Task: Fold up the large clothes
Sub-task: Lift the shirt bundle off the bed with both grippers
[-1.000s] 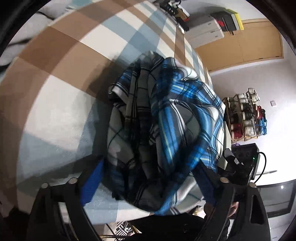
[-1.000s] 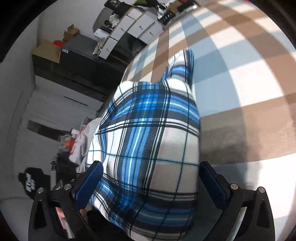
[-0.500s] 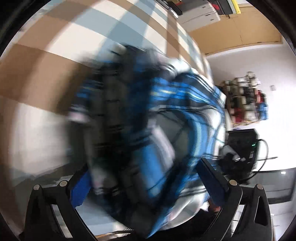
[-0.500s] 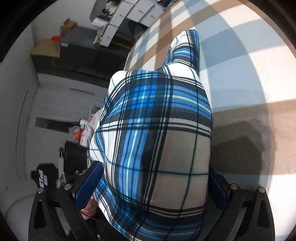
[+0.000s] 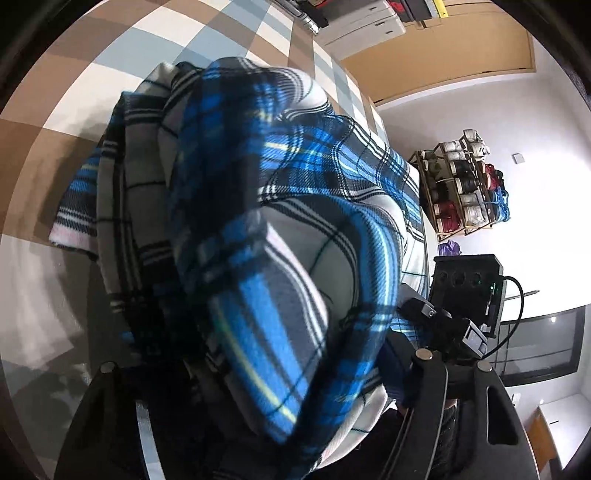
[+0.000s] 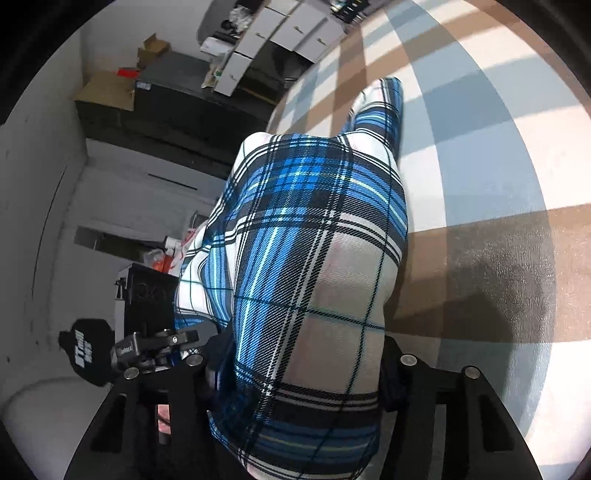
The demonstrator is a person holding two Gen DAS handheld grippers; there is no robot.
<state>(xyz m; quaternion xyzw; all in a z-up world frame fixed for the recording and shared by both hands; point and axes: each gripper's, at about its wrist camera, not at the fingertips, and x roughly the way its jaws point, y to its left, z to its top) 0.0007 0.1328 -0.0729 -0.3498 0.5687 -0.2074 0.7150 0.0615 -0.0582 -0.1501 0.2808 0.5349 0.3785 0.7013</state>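
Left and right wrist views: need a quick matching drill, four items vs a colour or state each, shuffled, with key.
Items:
1. plaid garment
2. checked table cover
3. left gripper
4. spool rack

States:
A. brown, pale blue and white squares
B. against the white wall
C. blue, black and white, held off the surface
D. closed on fabric

Pairs: 1-C, 2-A, 3-D, 4-B

Checked brown, blue and white cloth [image 6: 498, 155] underneath; white walls [image 5: 480, 118]; wooden shelf [image 5: 467, 184] of spools; white drawers [image 6: 291, 33].
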